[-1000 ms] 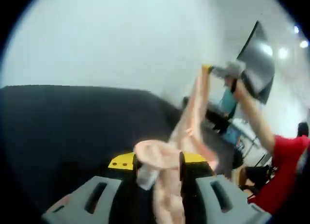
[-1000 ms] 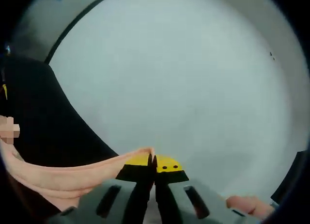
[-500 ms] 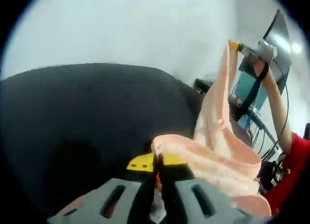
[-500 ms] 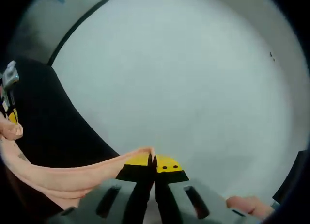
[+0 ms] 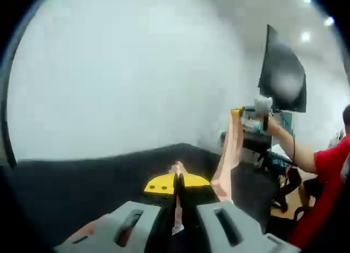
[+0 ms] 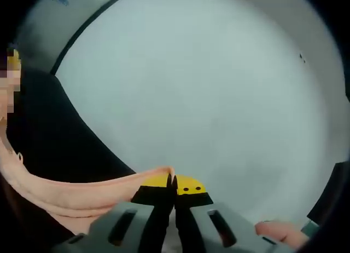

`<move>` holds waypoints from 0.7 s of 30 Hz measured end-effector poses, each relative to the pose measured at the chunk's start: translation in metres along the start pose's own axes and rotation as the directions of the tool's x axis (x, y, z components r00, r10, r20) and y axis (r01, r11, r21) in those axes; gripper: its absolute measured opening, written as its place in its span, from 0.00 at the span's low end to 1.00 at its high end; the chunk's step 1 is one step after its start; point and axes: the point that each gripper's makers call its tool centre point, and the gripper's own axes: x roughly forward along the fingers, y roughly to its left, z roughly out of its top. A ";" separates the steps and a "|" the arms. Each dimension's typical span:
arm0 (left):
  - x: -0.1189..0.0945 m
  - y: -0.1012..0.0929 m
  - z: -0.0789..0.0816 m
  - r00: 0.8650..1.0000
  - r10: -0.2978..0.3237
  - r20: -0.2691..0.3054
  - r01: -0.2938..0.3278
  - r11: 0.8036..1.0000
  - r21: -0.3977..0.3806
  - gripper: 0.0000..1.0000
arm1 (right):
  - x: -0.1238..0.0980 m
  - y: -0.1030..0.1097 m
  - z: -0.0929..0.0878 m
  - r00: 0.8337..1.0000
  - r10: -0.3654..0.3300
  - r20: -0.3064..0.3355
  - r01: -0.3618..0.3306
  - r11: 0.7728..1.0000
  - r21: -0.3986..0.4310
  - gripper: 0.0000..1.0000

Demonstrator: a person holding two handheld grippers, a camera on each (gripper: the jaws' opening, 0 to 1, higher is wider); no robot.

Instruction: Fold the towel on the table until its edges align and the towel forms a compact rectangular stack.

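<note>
While both grippers are raised above the black table (image 5: 82,182), the pink towel (image 5: 229,149) hangs stretched between them, off the tabletop. Seen from the left gripper view, the left gripper (image 5: 178,184) has its yellow-tipped jaws pressed together on a thin edge of the towel – a sliver of pink cloth pokes up between the tips and another bit trails down between the grey jaw bodies. Further right in that view the towel rises as a narrow, nearly upright band to the right gripper (image 5: 236,111), which pinches its top corner; a hand (image 5: 263,106) grips the tool there, and a bare forearm leads down to a red sleeve (image 5: 331,171) at the right edge. Behind it stands a dark monitor (image 5: 283,78) with office clutter below, blurred.

From the right gripper view, the right gripper (image 6: 174,183) also has its jaws closed tight, with the towel's corner caught at the tips. From there the cloth sweeps away to the left in a long sagging curve – folded edge uppermost – across the black table toward the left rim of the view. A pale wall (image 6: 208,88) lies beyond, and a fingertip (image 6: 276,231) shows at the lower right beside the grey jaw body
</note>
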 end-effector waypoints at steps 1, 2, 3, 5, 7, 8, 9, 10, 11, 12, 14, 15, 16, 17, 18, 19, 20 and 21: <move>-0.007 0.002 0.016 1.000 0.018 0.011 -0.019 0.999 0.048 0.02 | -0.004 -0.001 0.000 1.000 -0.002 0.006 0.002 1.000 0.011 0.00; -0.020 0.001 0.032 0.999 0.044 0.021 -0.046 0.992 0.116 0.02 | -0.011 -0.001 0.003 1.000 -0.006 0.022 0.005 1.000 0.025 0.00; -0.034 0.001 0.040 0.997 0.072 0.019 -0.074 0.983 0.168 0.01 | -0.017 -0.001 0.007 0.999 -0.011 0.041 0.010 0.999 0.041 0.00; -0.047 -0.002 0.048 0.995 0.099 -0.006 -0.093 0.960 0.265 0.01 | -0.027 -0.005 0.015 0.997 -0.020 0.069 0.017 0.999 0.045 0.00; -0.054 -0.005 0.057 0.993 0.119 -0.008 -0.109 0.936 0.334 0.01 | -0.037 -0.007 0.024 0.996 -0.029 0.089 0.027 0.999 0.027 0.00; -0.057 -0.003 0.061 0.989 0.147 -0.006 -0.134 0.916 0.379 0.01 | -0.038 -0.012 0.031 0.994 -0.036 0.104 0.035 0.999 0.010 0.00; -0.055 0.001 0.065 0.983 0.182 -0.009 -0.163 0.899 0.406 0.01 | -0.042 -0.015 0.037 0.993 -0.042 0.115 0.042 0.999 -0.001 0.00; -0.057 0.002 0.069 0.981 0.195 -0.006 -0.175 0.892 0.418 0.01 | -0.050 -0.016 0.044 0.990 -0.051 0.129 0.053 0.999 -0.011 0.00; -0.058 -0.004 0.069 0.983 0.182 -0.003 -0.165 0.899 0.405 0.01 | -0.055 -0.018 0.049 0.988 -0.060 0.141 0.063 0.998 -0.015 0.00; -0.059 -0.005 0.073 0.984 0.175 0.004 -0.163 0.907 0.388 0.01 | -0.064 -0.027 0.059 0.983 -0.083 0.165 0.086 0.996 -0.009 0.00; -0.060 -0.007 0.079 0.987 0.163 0.013 -0.158 0.927 0.342 0.01 | -0.076 -0.036 0.073 0.974 -0.106 0.199 0.107 0.994 0.002 0.00; -0.063 -0.006 0.082 0.987 0.158 0.013 -0.153 0.929 0.336 0.01 | -0.088 -0.040 0.082 0.969 -0.118 0.217 0.120 0.993 0.003 0.00; -0.064 -0.004 0.085 0.987 0.163 0.017 -0.159 0.928 0.336 0.01 | -0.090 -0.045 0.086 0.967 -0.125 0.224 0.127 0.992 0.004 0.00; -0.066 -0.002 0.089 0.984 0.177 0.025 -0.174 0.924 0.341 0.01 | -0.099 -0.054 0.093 0.961 -0.140 0.240 0.141 0.990 0.011 0.00; -0.068 0.001 0.092 0.981 0.191 0.030 -0.190 0.917 0.350 0.01 | -0.102 -0.061 0.098 0.956 -0.149 0.252 0.150 0.989 0.016 0.00; -0.070 0.003 0.096 0.980 0.196 0.033 -0.195 0.915 0.354 0.01 | -0.108 -0.067 0.102 0.952 -0.158 0.261 0.159 0.987 0.017 0.00; -0.072 0.005 0.099 0.979 0.200 0.036 -0.200 0.912 0.357 0.01 | -0.111 -0.074 0.105 0.949 -0.167 0.266 0.169 0.986 0.017 0.00; -0.075 0.009 0.104 0.978 0.206 0.042 -0.208 0.911 0.356 0.01 | -0.115 -0.079 0.107 0.947 -0.176 0.268 0.179 0.984 0.015 0.00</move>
